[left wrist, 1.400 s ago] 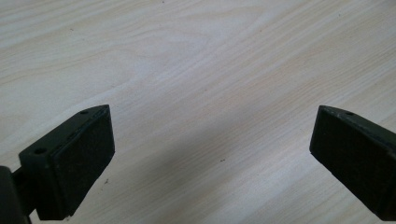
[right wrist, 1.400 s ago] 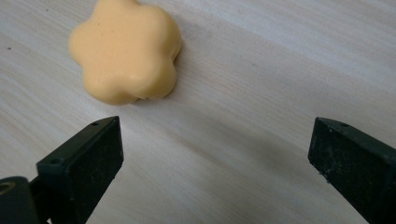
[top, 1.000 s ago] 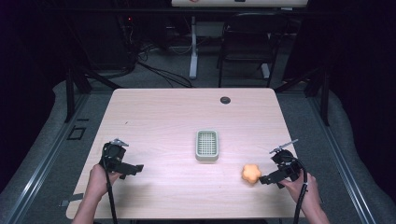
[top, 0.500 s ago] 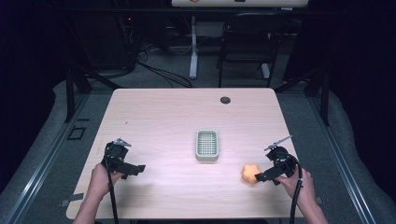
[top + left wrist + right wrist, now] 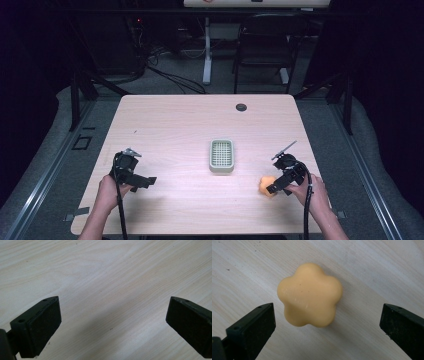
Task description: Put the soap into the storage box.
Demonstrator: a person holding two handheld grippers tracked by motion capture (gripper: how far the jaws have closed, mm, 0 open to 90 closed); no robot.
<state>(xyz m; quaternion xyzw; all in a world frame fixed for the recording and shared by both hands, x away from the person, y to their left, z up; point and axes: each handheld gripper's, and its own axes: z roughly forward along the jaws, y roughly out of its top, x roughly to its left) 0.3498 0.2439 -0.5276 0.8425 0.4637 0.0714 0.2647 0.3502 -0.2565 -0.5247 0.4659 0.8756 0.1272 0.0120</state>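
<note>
An orange flower-shaped soap lies flat on the pale wooden table, near its front right. My right gripper hovers right over it, open, the jaws wide apart on either side of the soap without touching it. A small pale green slotted soap dish sits at the table's middle, empty. At the front left my left gripper is open over bare wood, nothing between its jaws.
A small black round grommet is set into the table near its far edge. A chair and desk legs stand on the floor beyond the table. Cables trail from both grippers toward the front edge.
My right gripper has moved left and forward, closing in over the orange soap. The left gripper has barely shifted.
</note>
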